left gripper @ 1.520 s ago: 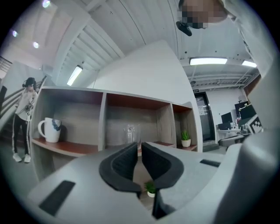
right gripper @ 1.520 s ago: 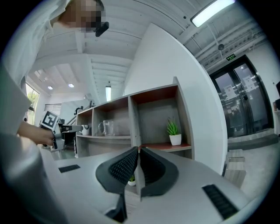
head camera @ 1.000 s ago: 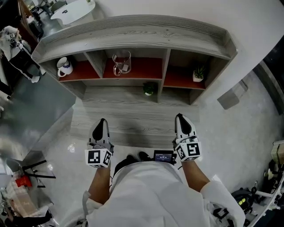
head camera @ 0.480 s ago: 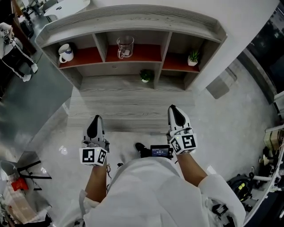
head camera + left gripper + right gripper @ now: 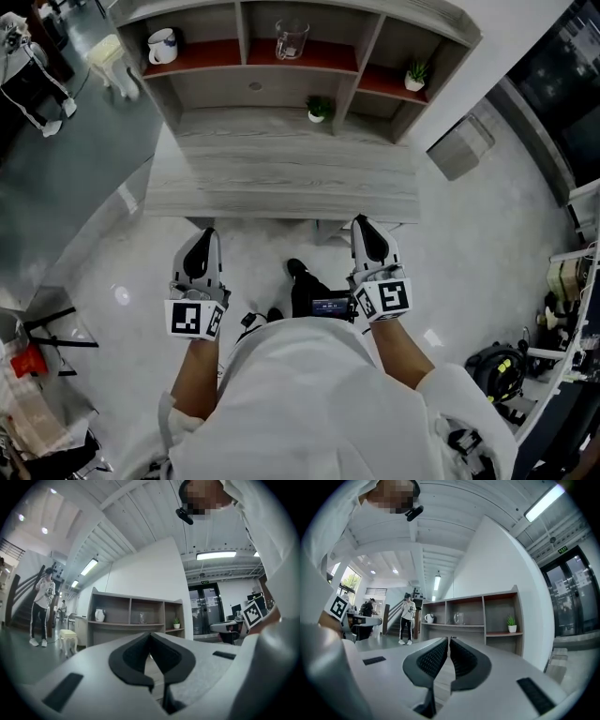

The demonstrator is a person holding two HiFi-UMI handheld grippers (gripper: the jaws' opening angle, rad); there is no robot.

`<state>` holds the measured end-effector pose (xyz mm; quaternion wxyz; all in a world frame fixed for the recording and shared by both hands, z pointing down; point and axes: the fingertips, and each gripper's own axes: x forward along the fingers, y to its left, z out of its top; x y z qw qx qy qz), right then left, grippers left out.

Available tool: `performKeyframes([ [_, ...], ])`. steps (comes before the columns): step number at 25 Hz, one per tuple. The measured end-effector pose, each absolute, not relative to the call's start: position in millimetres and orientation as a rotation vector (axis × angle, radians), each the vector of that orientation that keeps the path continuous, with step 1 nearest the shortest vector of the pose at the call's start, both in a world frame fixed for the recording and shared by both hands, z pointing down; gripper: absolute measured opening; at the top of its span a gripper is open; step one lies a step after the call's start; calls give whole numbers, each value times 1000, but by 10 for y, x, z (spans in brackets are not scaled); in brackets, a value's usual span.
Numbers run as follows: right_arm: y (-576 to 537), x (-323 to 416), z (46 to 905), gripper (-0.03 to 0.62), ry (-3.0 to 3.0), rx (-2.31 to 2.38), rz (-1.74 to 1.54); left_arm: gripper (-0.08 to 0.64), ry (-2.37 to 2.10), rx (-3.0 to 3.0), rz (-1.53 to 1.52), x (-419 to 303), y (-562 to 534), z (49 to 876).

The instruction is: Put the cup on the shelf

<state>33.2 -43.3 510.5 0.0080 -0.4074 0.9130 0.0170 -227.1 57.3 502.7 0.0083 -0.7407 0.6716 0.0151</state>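
A grey shelf with red boards stands at the back of a wooden table. A white cup sits in its left compartment and a glass cup in the middle one. Both grippers hang over the floor just short of the table's front edge, far from the shelf. My left gripper is shut with nothing in it, and so is my right gripper. The left gripper view shows the white cup and glass cup far beyond the closed jaws. The right gripper view shows the white cup and glass cup.
A potted plant stands in the shelf's right compartment and a small green plant on the table below the shelf. A white stool is left of the table. A person stands in the far background. Cluttered gear lies at the floor's right and left edges.
The view has drawn back from the shelf. The table and shelf slid toward the top of the head view, and both grippers went from above the tabletop to over the floor. Jaws stayed shut.
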Motion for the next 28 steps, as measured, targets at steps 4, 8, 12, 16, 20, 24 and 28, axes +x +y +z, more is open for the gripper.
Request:
performKeyframes([
  [4, -97, 379, 5127, 42, 2860, -1260, 34, 9, 2155, -2308, 66, -2293, 968, 5127],
  [8, 115, 406, 5093, 42, 2855, -1252, 39, 9, 2155, -2311, 44, -2233, 1218, 5180],
  [12, 245, 473, 5029, 41, 2856, -1220, 39, 9, 2173, -2311, 66, -2148, 1330, 5151],
  [16, 354, 578, 5002, 41, 2857, -1183, 10, 9, 2126, -2308, 69, -1914, 1382, 4933],
  [20, 486, 733, 4924, 42, 2840, -1159, 27, 9, 2094, -2302, 45, -1653, 1455, 4816],
  [24, 649, 1132, 5014, 41, 2852, -1183, 24, 9, 2118, -2337, 20, -1311, 1547, 4959],
  [28, 773, 1599, 5182, 41, 2854, -1253, -34, 9, 2116, -2371, 25, -944, 1678, 4995],
])
